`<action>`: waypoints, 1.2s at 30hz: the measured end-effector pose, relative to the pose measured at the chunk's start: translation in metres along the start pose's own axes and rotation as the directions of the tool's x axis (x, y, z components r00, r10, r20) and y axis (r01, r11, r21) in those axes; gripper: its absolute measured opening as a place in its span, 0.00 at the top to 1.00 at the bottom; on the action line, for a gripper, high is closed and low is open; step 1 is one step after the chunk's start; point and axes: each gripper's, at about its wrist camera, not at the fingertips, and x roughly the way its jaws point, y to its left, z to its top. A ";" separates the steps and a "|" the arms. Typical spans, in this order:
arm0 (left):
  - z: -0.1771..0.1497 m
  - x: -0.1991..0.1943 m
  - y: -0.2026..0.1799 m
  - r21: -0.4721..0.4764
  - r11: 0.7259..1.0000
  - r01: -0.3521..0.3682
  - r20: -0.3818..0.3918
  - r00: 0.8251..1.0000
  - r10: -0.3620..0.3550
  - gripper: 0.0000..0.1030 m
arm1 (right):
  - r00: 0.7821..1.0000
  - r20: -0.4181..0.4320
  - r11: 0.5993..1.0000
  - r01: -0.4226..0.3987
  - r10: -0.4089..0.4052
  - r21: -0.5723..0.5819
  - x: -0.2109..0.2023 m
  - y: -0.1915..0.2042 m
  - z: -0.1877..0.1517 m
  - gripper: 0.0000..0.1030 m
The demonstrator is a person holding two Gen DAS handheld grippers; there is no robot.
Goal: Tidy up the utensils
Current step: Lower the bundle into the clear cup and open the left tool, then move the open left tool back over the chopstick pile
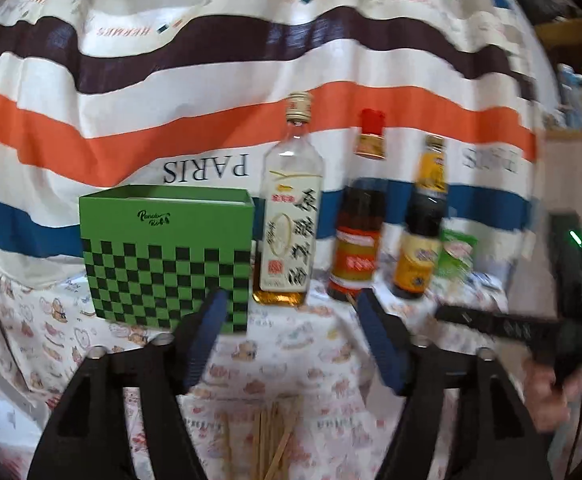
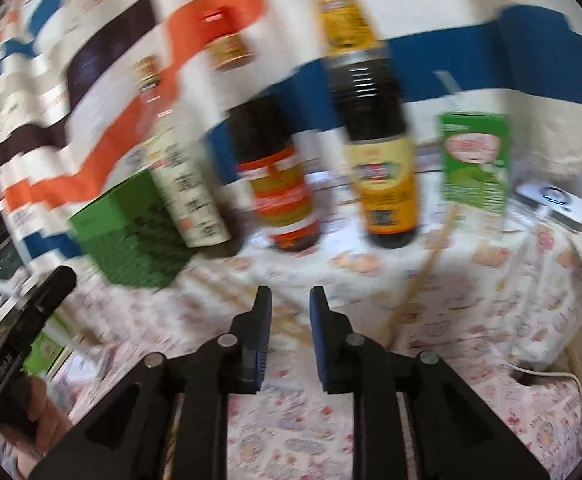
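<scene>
Several wooden chopsticks [image 1: 269, 436] lie on the patterned tablecloth just below my left gripper [image 1: 291, 300], which is open and empty above the table. A green checkered box [image 1: 167, 256] with an open top stands at the left behind it. My right gripper [image 2: 291, 294] is open with a narrow gap and empty. One long wooden chopstick [image 2: 423, 268] lies on the cloth to its right. The green box [image 2: 131, 232] shows at the left in the right wrist view. Motion blur softens both views.
Three bottles stand in a row: a clear one [image 1: 289, 216], a red-capped one [image 1: 361, 216], a dark yellow-labelled one [image 1: 423, 220]. A small green carton [image 2: 475, 160] stands at right. A striped cloth [image 1: 211, 60] hangs behind. The other gripper [image 1: 531, 328] shows at right.
</scene>
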 end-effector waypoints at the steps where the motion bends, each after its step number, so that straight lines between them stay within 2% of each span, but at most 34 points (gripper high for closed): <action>1: -0.007 -0.007 0.004 0.006 1.000 -0.001 -0.003 1.000 0.001 0.25 | 1.000 -0.002 1.000 -0.005 0.005 -0.006 0.000 0.005 -0.002 0.82; 5: -0.028 -0.024 0.013 0.012 0.997 -0.080 -0.051 0.995 0.080 0.25 | 1.000 -0.017 0.998 -0.012 0.011 -0.063 -0.001 0.029 -0.015 0.82; 9: -0.041 -0.042 0.015 0.017 0.984 -0.176 -0.046 0.983 0.177 0.22 | 1.000 -0.022 0.994 0.008 -0.010 -0.107 -0.007 0.049 -0.030 0.81; 12: -0.045 -0.050 0.017 -0.028 0.952 -0.304 -0.055 0.952 0.302 0.17 | 0.999 -0.036 0.994 0.013 -0.017 -0.111 -0.015 0.055 -0.038 0.78; 13: -0.047 -0.054 0.017 -0.033 0.949 -0.314 -0.047 0.949 0.312 0.17 | 0.999 -0.042 0.995 0.007 -0.011 -0.099 -0.019 0.056 -0.042 0.75; 16: -0.052 -0.061 0.017 -0.037 0.960 -0.277 -0.028 0.961 0.276 0.10 | 1.000 -0.026 0.997 0.008 -0.010 -0.073 -0.034 0.054 -0.054 0.73; 17: -0.054 -0.062 0.018 -0.035 0.961 -0.273 -0.019 0.962 0.273 0.07 | 1.000 -0.023 0.998 0.009 -0.010 -0.070 -0.037 0.053 -0.057 0.69; 19: -0.061 -0.061 0.019 -0.028 0.961 -0.275 -0.007 0.962 0.274 0.03 | 0.998 -0.054 0.997 -0.025 0.021 -0.071 -0.038 0.052 -0.066 0.63; 21: -0.067 -0.053 0.025 -0.024 0.967 -0.253 -0.041 0.967 0.252 0.02 | 0.994 -0.095 0.997 -0.054 0.048 -0.062 -0.032 0.049 -0.074 0.61; 25: -0.078 -0.036 0.050 -0.097 0.955 -0.281 -0.135 0.954 0.267 0.02 | 0.986 -0.162 0.996 0.033 -0.045 -0.080 -0.008 0.043 -0.094 0.55; 28: -0.085 -0.024 0.066 -0.178 0.955 -0.238 -0.222 0.955 0.197 0.02 | 0.973 -0.198 0.991 0.098 -0.115 -0.093 0.011 0.037 -0.104 0.49; 31: -0.090 -0.021 0.074 -0.226 0.940 -0.255 -0.244 0.949 0.199 0.02 | 0.961 -0.203 0.980 0.172 -0.190 -0.101 0.023 0.031 -0.112 0.39; 33: -0.093 -0.020 0.077 -0.224 0.935 -0.276 -0.250 0.943 0.219 0.02 | 0.956 -0.209 0.978 0.188 -0.204 -0.096 0.029 0.025 -0.114 0.37; 36: -0.096 -0.019 0.083 -0.225 0.925 -0.305 -0.259 0.934 0.246 0.01 | 0.955 -0.192 0.973 0.212 -0.227 -0.096 0.032 0.020 -0.116 0.29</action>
